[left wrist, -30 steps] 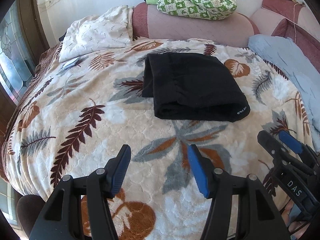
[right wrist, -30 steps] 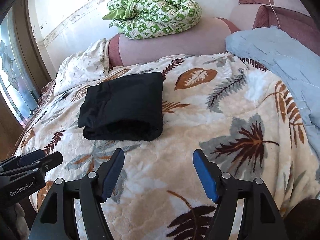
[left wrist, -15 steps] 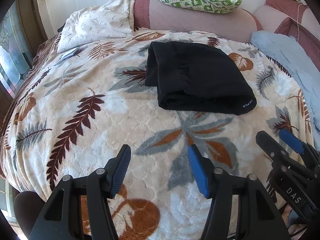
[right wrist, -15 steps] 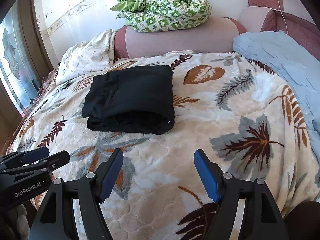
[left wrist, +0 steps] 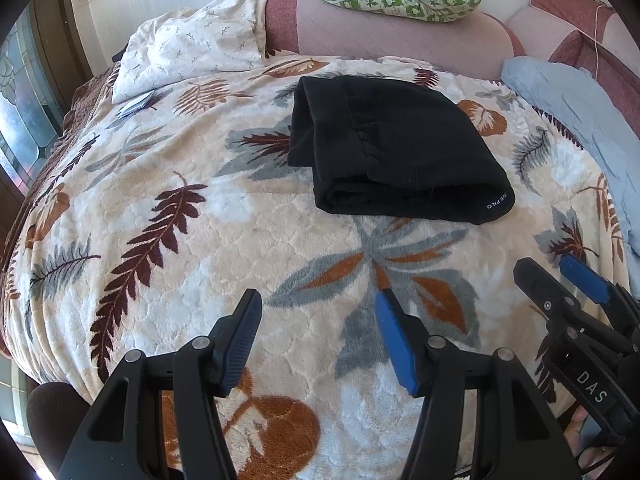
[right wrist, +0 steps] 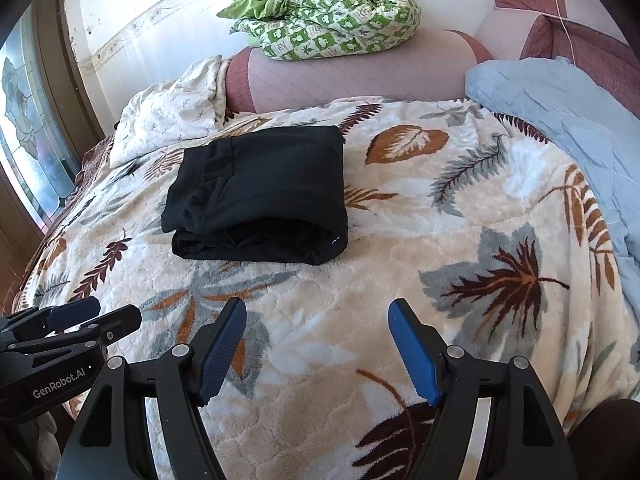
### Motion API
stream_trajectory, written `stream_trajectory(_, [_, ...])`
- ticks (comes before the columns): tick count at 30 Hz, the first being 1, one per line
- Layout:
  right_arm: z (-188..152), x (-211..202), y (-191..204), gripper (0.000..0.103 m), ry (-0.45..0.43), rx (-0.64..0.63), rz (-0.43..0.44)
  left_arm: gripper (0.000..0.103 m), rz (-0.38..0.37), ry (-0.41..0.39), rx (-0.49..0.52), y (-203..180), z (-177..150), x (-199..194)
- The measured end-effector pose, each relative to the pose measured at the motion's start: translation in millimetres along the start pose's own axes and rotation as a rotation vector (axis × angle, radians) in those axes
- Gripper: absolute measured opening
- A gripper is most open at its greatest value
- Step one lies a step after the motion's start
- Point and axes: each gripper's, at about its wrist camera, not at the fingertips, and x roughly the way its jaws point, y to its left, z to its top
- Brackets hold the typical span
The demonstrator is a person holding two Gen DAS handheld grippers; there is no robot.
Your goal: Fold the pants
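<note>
Folded pants (left wrist: 394, 156) at upper centre of the leaf-print blanket (left wrist: 192, 264).
Left gripper (left wrist: 318, 336) and right gripper (right wrist: 316, 346), both released and empty, hover at the lower edge, suggesting folding is complete.

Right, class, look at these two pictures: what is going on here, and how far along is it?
A person holds a two-finger gripper in each hand over a bed covered by a leaf-patterned blanket. The black pants lie on it, already folded into a compact bundle. Neither gripper touches them: the left gripper and the right gripper are both open and empty, nearer the camera than the pants. The folding looks done, or nearly so. A green checked quilt lies bundled on the headboard behind.
</note>
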Motion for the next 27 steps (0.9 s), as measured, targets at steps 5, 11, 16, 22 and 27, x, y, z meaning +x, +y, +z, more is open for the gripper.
stream_trajectory(5, [-1.3,0.5,1.3,0.079,0.002,-0.004,0.001,0.058,0.0,0.0,-0.002,-0.5,-0.4,0.0])
stream_trajectory(11, [-2.9,0.4,2.5,0.079,0.004,-0.003,-0.001,0.058,-0.002,0.002,-0.002,-0.2,-1.1,0.4])
stream_trajectory(16, [-3.6,1.1,3.2,0.079,0.01,0.002,-0.003,0.058,-0.008,0.009,-0.002,0.4,-4.1,3.0])
stream_trajectory(22, [-3.9,1.7,3.6,0.079,0.014,0.006,-0.004,0.058,-0.009,0.01,-0.002,0.9,-3.9,3.0])
stream_trajectory(27, [-6.1,1.8,3.3,0.079,0.021,0.003,-0.003,0.058,-0.012,0.012,-0.004,1.5,-5.0,3.4])
